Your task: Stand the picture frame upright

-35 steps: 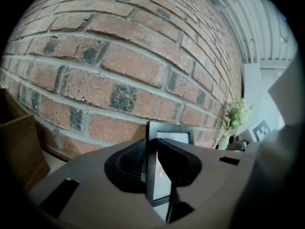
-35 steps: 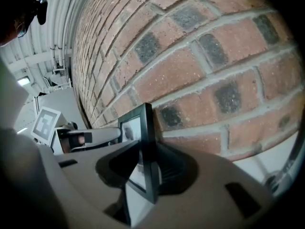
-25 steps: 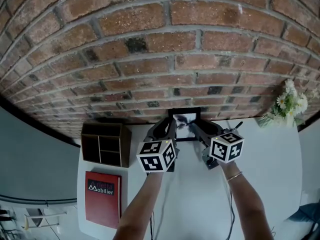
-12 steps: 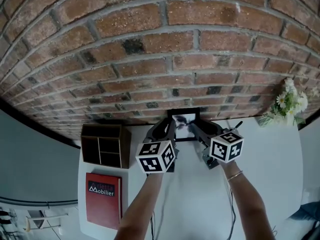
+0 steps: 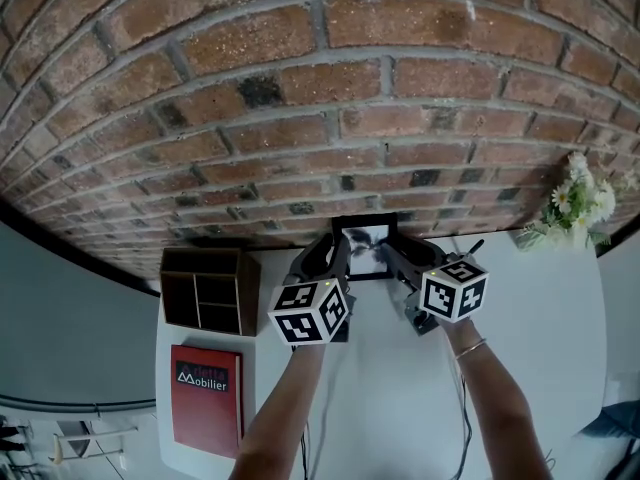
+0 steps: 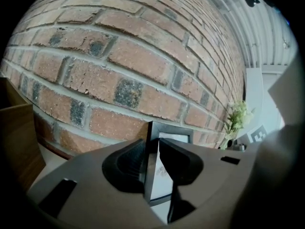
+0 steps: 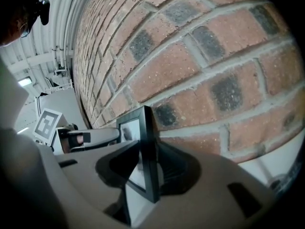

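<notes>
Where the white table (image 5: 400,408) is meeting the brick wall (image 5: 320,118), the account is starting at the left side. A red book (image 5: 205,398) is lying flat at the table's near left corner. A dark wooden compartment box (image 5: 210,288) is sitting just beyond it, close to the wall.

Next along, the left gripper (image 6: 151,162) is pointing toward the wall, with its left marker cube (image 5: 308,313) facing the head camera. Its jaws have just been opening. The left vertical edge of the picture frame (image 5: 365,243) is standing between them. The left-hand pad is lying against or just beside the black moulding, and a pale sliver is showing between the frame and the right-hand pad, so no clamp is being applied.

The frame itself is standing upright on its lower edge at the back of the table, between the two grippers. Its black-and-white print is facing the person and its back is sitting close to the brickwork. Whether it is touching the wall cannot be determined.

The right gripper (image 7: 145,168) is straddling the frame's right vertical edge in the same manner, its right marker cube (image 5: 453,290) also facing the head camera. Its jaws are standing apart, with glass showing between the inner pad and the moulding, so it is not pinching either.

Further right, white flowers (image 5: 578,206) are resting by the wall, well apart from the frame.
</notes>
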Motion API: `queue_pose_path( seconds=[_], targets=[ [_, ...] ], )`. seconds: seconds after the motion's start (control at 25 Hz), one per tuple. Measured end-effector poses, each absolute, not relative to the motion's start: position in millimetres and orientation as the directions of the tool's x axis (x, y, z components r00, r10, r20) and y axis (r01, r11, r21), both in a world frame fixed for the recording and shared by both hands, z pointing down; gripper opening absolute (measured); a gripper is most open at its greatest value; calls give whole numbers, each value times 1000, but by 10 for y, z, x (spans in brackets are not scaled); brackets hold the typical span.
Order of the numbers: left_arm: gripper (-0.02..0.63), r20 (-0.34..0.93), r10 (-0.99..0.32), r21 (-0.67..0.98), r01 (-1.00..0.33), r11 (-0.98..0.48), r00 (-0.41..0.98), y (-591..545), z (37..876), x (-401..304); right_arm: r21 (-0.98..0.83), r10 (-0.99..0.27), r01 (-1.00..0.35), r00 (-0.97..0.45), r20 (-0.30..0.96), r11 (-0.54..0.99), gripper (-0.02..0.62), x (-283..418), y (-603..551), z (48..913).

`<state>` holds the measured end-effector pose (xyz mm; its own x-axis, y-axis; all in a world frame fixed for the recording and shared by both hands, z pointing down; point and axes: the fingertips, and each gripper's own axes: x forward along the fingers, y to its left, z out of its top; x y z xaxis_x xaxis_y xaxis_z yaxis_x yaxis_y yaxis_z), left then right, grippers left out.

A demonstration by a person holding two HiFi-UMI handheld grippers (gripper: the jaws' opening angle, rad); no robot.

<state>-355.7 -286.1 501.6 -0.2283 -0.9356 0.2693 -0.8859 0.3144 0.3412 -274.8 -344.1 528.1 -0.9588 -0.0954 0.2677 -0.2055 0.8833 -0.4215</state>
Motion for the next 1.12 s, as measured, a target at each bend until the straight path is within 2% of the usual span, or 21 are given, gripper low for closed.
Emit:
queue_pose_path(
  seconds=[0.44, 0.88, 1.12],
  targets=[
    [101, 276, -930, 300, -898, 322, -241, -2707, 4989, -3514, -397, -126, -227, -956, 264, 889, 117, -2604, -3412, 5167],
    [98, 283, -928, 205, -930, 306, -243, -2469, 4766, -3299, -256, -254, -340, -914, 318, 905, 117, -2258, -3211, 4866],
    [60, 276, -927, 179, -935, 307, -252, -2234, 4624, -3113, -210, -287, -369, -897, 337, 905, 115, -2035, -2985, 4687]
  ],
)
